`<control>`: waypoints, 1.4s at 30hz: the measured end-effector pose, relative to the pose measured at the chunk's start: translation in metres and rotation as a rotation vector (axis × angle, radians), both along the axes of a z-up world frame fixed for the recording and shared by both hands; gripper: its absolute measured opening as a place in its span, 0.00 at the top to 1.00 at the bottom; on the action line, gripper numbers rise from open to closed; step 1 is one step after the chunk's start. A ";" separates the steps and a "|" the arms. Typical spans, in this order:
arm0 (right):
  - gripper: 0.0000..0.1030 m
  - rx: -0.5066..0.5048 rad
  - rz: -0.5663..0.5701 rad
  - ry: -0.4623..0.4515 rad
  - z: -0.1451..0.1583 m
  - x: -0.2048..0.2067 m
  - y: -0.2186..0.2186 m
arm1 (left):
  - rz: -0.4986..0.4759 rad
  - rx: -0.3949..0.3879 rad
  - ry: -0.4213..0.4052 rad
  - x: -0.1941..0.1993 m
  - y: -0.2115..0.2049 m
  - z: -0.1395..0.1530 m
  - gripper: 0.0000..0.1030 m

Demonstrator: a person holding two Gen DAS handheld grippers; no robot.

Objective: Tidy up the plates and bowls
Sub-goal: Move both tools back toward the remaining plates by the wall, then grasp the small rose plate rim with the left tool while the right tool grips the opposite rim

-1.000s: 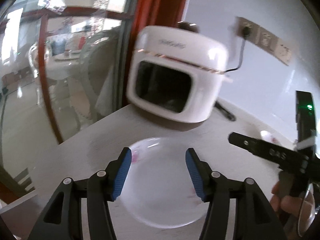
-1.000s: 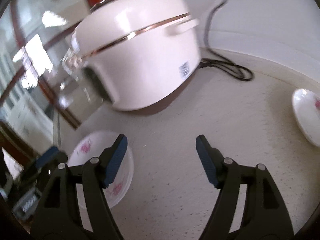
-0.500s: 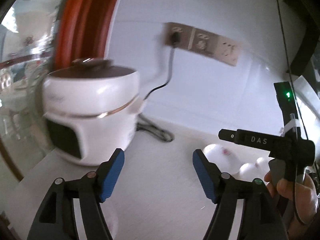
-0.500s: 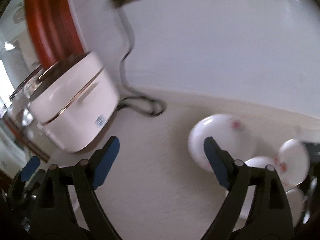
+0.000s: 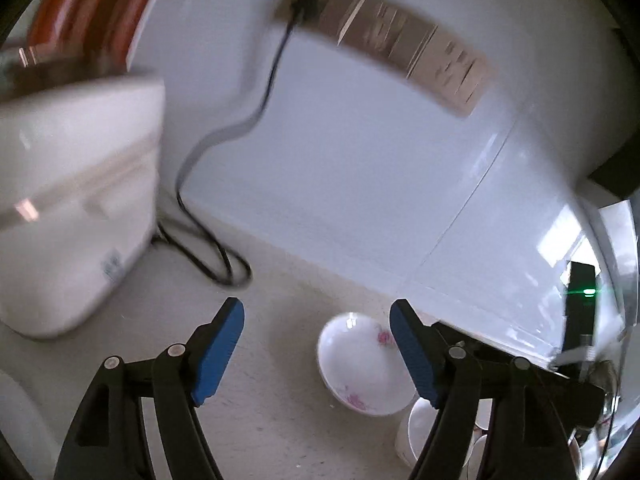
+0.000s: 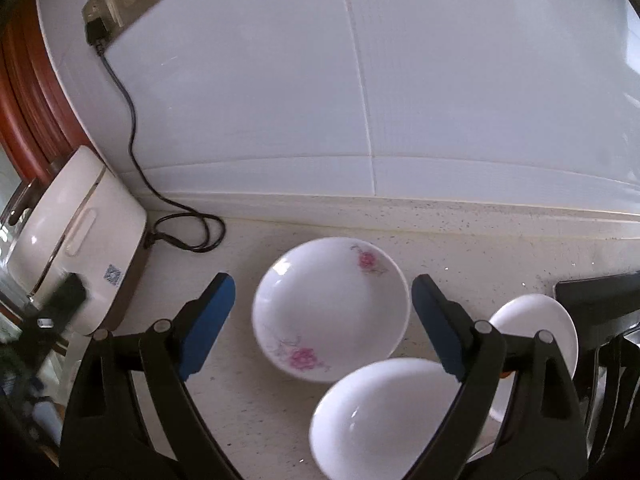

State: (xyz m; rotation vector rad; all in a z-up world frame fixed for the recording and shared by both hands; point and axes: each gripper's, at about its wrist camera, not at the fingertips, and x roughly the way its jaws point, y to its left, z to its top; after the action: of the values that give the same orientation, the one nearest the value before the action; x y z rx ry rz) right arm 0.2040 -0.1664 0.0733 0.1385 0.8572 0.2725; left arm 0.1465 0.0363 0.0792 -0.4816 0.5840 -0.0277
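Observation:
A white deep plate with pink flowers [image 6: 332, 308] lies on the speckled counter [image 6: 480, 232], near the wall. My right gripper [image 6: 324, 286] hovers open above it, one finger off each side of the rim. A plain white bowl [image 6: 380, 416] sits just in front of the plate, and another white dish [image 6: 536, 332] is partly hidden behind the right finger. In the left wrist view the same flowered plate [image 5: 360, 364] shows ahead and to the right, with a white bowl [image 5: 414, 432] beside it. My left gripper [image 5: 316, 308] is open and holds nothing.
A white rice cooker [image 6: 80, 248] stands at the left, also seen in the left wrist view [image 5: 72, 220]. Its black cable [image 6: 184, 232] loops on the counter up to a wall socket [image 6: 96, 32]. A dark rack edge [image 6: 600, 296] sits at the right.
Both views have swung right, away from the rice cooker toward the dishes by the wall. The flowered plate under my left gripper a second ago is out of view. Both grippers stayed open.

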 end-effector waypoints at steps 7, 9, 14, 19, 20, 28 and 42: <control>0.12 0.031 -0.055 0.096 -0.032 0.020 -0.026 | -0.027 -0.046 0.100 0.037 -0.017 -0.058 0.30; 0.13 0.022 -0.069 0.115 -0.039 0.023 -0.030 | -0.050 -0.029 0.102 0.041 -0.023 -0.066 0.37; 0.17 -0.001 -0.080 0.149 -0.052 0.030 -0.033 | -0.149 -0.053 0.151 0.057 -0.038 -0.090 0.46; 0.20 -0.008 -0.076 0.185 -0.065 0.034 -0.034 | -0.174 -0.046 0.177 0.060 -0.049 -0.099 0.48; 0.20 -0.010 -0.076 0.191 -0.067 0.035 -0.035 | -0.172 -0.041 0.180 0.060 -0.050 -0.100 0.48; 0.23 -0.037 -0.045 0.213 -0.081 0.041 -0.020 | -0.180 -0.057 0.208 0.066 -0.050 -0.110 0.51; 0.29 -0.052 0.006 0.209 -0.082 0.042 -0.009 | -0.210 -0.113 0.233 0.074 -0.050 -0.123 0.68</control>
State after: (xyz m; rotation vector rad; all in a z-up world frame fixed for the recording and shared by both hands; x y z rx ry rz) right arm 0.2463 -0.1753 -0.0091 0.1168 1.0719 0.2435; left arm 0.2208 -0.0137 -0.0438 -0.5351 0.8635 -0.2076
